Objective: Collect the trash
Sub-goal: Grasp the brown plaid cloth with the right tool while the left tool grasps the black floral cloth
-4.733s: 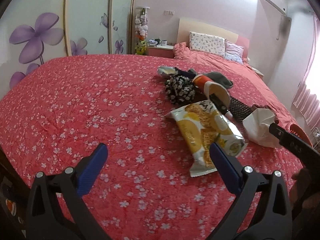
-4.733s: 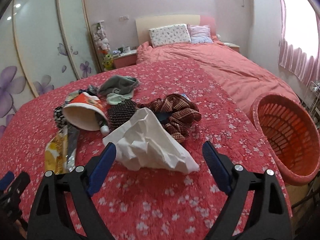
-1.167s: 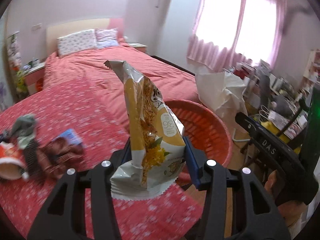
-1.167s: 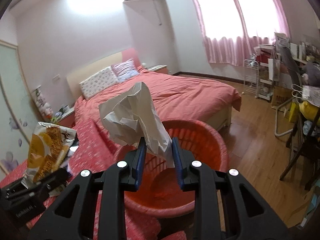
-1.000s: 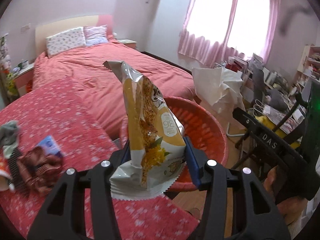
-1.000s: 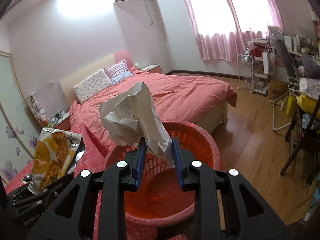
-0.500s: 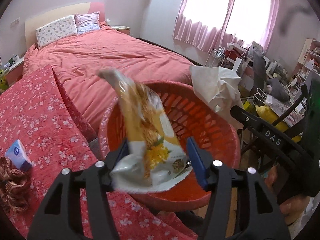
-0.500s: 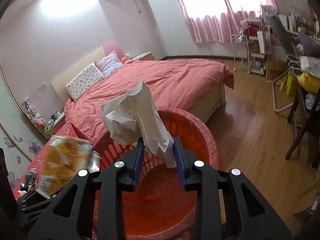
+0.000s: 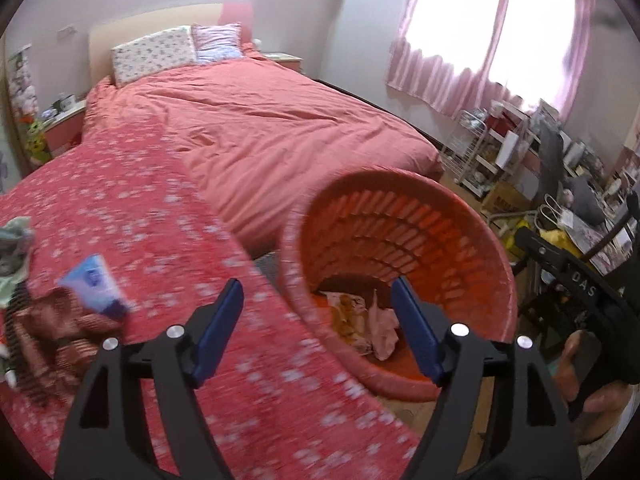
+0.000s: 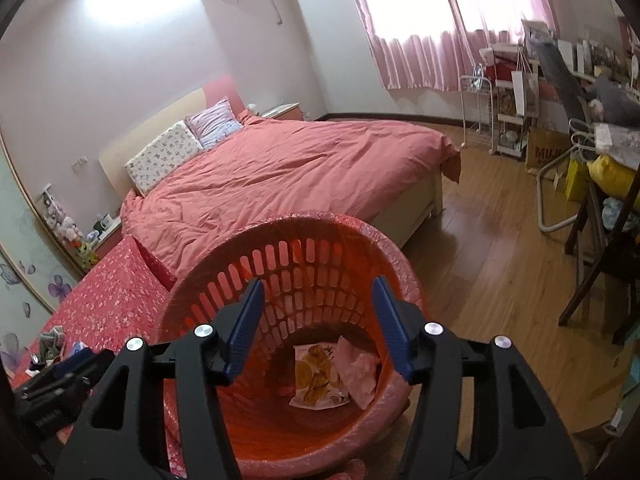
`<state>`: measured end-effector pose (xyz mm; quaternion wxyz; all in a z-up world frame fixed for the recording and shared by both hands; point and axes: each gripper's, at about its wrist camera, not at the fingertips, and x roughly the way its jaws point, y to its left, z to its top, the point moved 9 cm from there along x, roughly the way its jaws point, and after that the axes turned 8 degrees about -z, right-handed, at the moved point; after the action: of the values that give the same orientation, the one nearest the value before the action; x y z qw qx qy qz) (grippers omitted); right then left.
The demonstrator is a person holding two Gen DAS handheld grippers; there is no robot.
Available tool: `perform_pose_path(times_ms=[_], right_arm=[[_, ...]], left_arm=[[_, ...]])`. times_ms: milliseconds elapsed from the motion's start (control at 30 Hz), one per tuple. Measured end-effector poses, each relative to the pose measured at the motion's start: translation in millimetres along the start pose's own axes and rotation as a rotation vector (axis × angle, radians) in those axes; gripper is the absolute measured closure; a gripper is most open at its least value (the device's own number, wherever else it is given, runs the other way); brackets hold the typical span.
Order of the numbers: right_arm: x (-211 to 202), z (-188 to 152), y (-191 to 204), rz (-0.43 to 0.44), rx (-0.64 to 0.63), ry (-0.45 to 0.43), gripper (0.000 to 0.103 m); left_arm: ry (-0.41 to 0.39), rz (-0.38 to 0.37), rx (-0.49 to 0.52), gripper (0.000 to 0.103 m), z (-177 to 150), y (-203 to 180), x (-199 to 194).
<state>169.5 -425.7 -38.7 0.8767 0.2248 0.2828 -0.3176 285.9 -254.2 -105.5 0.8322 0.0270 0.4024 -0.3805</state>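
Observation:
The orange basket (image 10: pixel 208 300) stands on the floor beside the bed; it also shows in the left wrist view (image 9: pixel 460 216). On its bottom lie the yellow snack bag (image 10: pixel 316 376) and the crumpled white paper (image 10: pixel 358 372), both also seen in the left wrist view, the bag (image 9: pixel 346 312) beside the paper (image 9: pixel 382 326). My right gripper (image 10: pixel 318 326) is open and empty above the basket. My left gripper (image 9: pixel 320 332) is open and empty over the basket's near edge and the bed's edge.
On the red floral bedspread (image 9: pixel 120 208) at the left lie a small blue packet (image 9: pixel 94 286), a brown patterned cloth (image 9: pixel 52 332) and a grey cloth (image 9: pixel 12 248). Chairs, racks and bags (image 10: pixel 560 140) crowd the wooden floor at the right.
Both grippers have opened. The snack bag and the white paper have dropped into the basket. The left gripper has swung back left toward the bed.

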Motion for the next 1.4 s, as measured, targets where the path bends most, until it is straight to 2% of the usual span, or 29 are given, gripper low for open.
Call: perform_pose_path(times_ms=[233,400,667,833,1033,1233,1333,1400], right_arm=[[-21.7,-7.0,42.4,0.040,-0.098,-0.014,0.046],[-36.3,-34.3,105.2,0.129,-0.207,0.016,0.046],[-55.6,-88.0,210.4,0.286,-0.385,0.082,0.047],[-49.6,-109.9,256.5,0.330,-0.455,0.122,0.056],[-38.1,-121.1,281.7,0.322,-0.454,0.152,0.065],[-27.1,-141.0,287.3,0.276,-0.487,0.181,0.066],[-27.0,-147.0,284.3,0.282,-0.496,0.199,0.073],[-26.9,-149.5,284.4,0.286,-0.498,0.203,0.082]], left_arm=[[-0.052,0.094,-0.049,0.025,-15.8,47.4,-63.3],[-0.096,0.205,-0.105,0.021,-32.8,95.4,-119.3],[-0.162,0.385,-0.220,0.020,-65.4,182.1,-205.4],[-0.194,0.458,-0.283,0.020,-80.4,225.3,-244.4],[-0.208,0.520,-0.334,0.020,-97.9,262.0,-270.2],[-0.205,0.544,-0.385,0.020,-114.1,285.6,-277.9],[-0.206,0.552,-0.400,0.020,-118.2,292.3,-277.6],[-0.206,0.557,-0.406,0.020,-118.4,295.7,-275.8]])
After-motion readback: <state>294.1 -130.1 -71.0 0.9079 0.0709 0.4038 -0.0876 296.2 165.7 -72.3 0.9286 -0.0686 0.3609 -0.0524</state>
